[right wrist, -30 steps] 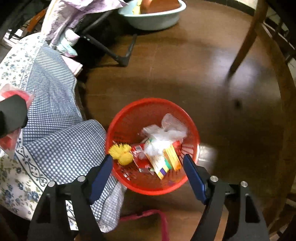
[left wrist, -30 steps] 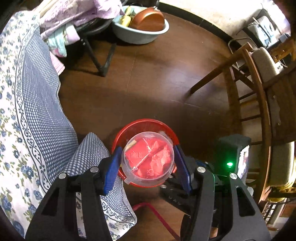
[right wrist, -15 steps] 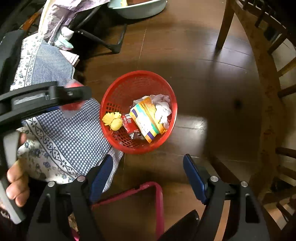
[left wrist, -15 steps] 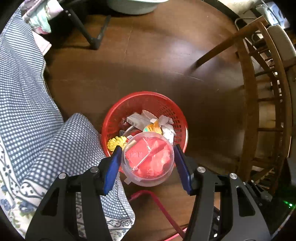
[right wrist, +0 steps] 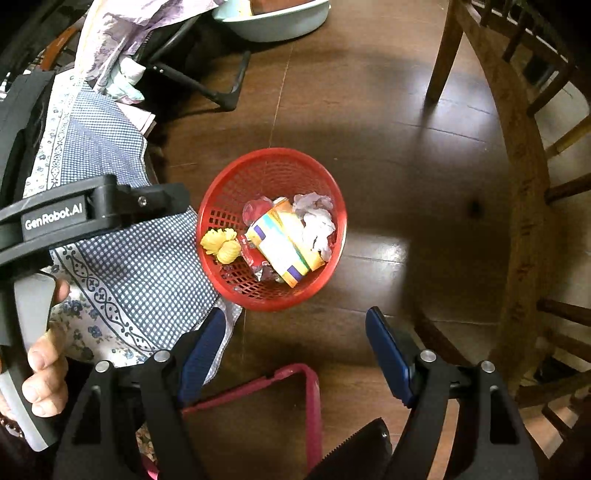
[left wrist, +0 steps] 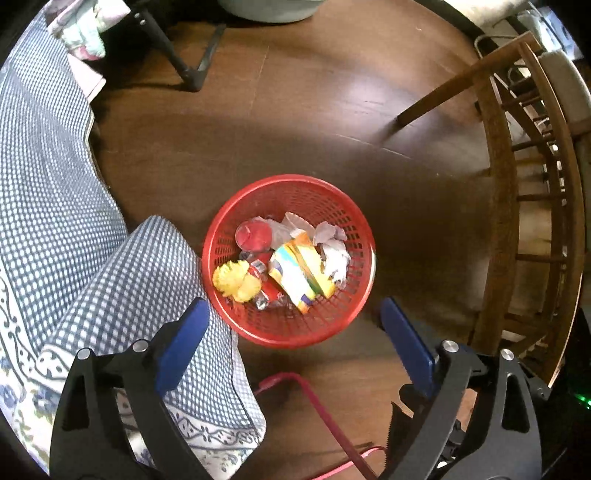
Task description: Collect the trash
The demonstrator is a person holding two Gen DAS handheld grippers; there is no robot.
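A red mesh basket (left wrist: 258, 188) stands on the brown wooden floor, beside a hanging checked cloth. Inside lie a clear plastic cup with red wrapper (left wrist: 254, 235), a yellow frilly scrap (left wrist: 236, 280), a yellow-and-white carton (left wrist: 299, 273) and crumpled white paper (left wrist: 332, 251). My left gripper (left wrist: 293, 308) hangs over the basket's near rim, its jaws opening wide with nothing between them. In the right wrist view my right gripper (right wrist: 295, 314) stands open and empty, just short of the same basket (right wrist: 273, 153), where the cup (right wrist: 258, 208) shows behind the carton (right wrist: 282, 243).
A blue checked cloth (left wrist: 74, 221) hangs at the left, touching the basket. A wooden chair (left wrist: 498, 184) stands at the right. A pale basin (right wrist: 273, 18) and a black stand leg (left wrist: 184, 70) are at the back. A pink frame (right wrist: 295, 376) lies near. A hand (right wrist: 44, 365) holds the left tool.
The left gripper came down over the basket, then opened, and the clear cup with the red wrapper dropped in. The right gripper drew back and up from the basket.
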